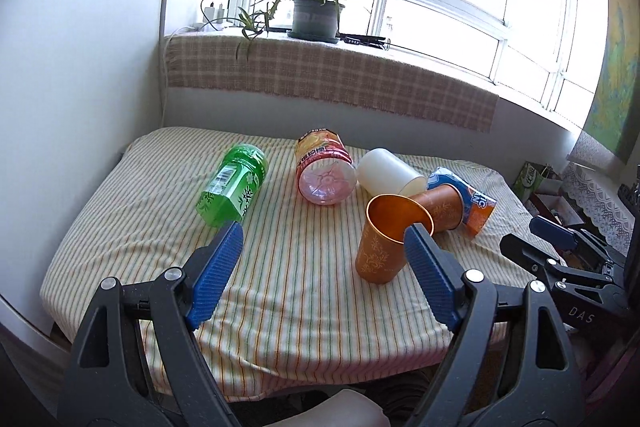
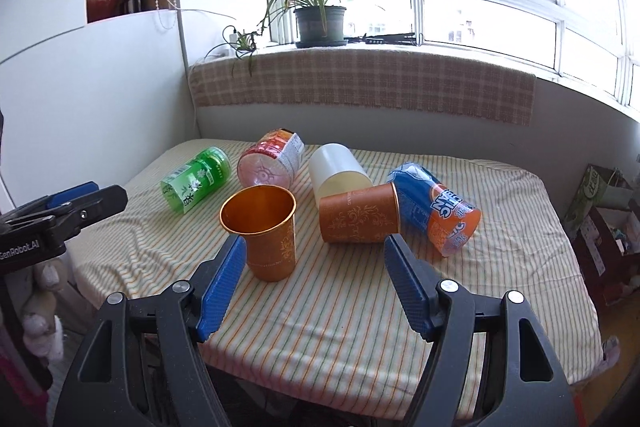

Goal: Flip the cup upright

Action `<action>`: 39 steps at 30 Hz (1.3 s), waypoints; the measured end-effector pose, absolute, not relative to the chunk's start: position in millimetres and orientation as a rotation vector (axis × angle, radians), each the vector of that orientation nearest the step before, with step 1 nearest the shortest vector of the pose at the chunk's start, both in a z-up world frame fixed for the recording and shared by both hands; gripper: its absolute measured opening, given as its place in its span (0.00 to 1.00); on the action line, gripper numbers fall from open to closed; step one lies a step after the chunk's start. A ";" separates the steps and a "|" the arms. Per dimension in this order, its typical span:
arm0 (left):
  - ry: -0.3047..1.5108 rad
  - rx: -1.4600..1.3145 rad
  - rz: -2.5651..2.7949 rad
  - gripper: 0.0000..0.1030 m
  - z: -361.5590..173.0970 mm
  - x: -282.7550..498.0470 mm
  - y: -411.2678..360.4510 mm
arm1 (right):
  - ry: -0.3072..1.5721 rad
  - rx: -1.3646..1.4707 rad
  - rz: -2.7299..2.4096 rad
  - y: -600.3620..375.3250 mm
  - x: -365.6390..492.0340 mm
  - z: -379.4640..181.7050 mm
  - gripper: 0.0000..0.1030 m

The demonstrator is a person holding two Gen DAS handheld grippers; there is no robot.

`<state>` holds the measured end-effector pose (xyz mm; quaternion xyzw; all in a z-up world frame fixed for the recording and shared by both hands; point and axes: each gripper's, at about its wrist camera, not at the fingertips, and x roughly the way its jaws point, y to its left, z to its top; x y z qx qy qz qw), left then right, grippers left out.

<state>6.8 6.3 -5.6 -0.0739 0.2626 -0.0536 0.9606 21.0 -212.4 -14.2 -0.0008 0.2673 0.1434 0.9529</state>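
An orange metal cup (image 1: 382,247) (image 2: 266,231) stands upright on the striped tablecloth, mouth up. A second orange cup (image 2: 358,213) (image 1: 438,207) lies on its side behind it, against a white cup (image 2: 338,169) (image 1: 390,173) that also lies on its side. My left gripper (image 1: 322,251) is open and empty, its right finger just in front of the upright cup. My right gripper (image 2: 314,263) is open and empty, its left finger beside the upright cup. Each gripper shows at the edge of the other's view.
A green bottle (image 1: 234,185) (image 2: 196,179), a pink-bottomed bottle (image 1: 324,173) (image 2: 268,163) and a blue-orange soda bottle (image 2: 438,209) (image 1: 468,197) lie on the table (image 2: 360,327). A potted plant (image 2: 320,21) stands on the sill. Boxes (image 2: 600,211) stand at the right.
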 end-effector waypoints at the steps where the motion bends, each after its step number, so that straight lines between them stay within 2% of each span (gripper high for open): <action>1: 0.513 -0.143 -0.102 0.83 -2.7 5.1 4.7 | 0.531 -0.002 0.266 -213.8 18.1 -11.2 0.69; 3: 0.473 -0.124 -0.087 0.83 3.2 0.8 2.3 | 0.503 0.011 0.240 -217.5 12.2 -5.8 0.69; 4: 0.454 -0.111 -0.077 0.87 5.9 -1.2 1.2 | 0.493 0.020 0.226 -219.3 9.6 -3.7 0.69; 7: 0.391 -0.079 -0.034 0.97 11.7 -8.8 -1.2 | 0.458 0.049 0.176 -225.8 2.1 0.8 0.79; 8: 0.371 -0.074 -0.018 1.00 13.3 -11.2 -1.0 | 0.448 0.057 0.167 -226.7 0.4 1.7 0.79; 39: 0.366 -0.057 0.042 1.00 11.9 -18.9 -2.5 | 0.422 0.055 0.100 -227.2 -4.8 -1.5 0.80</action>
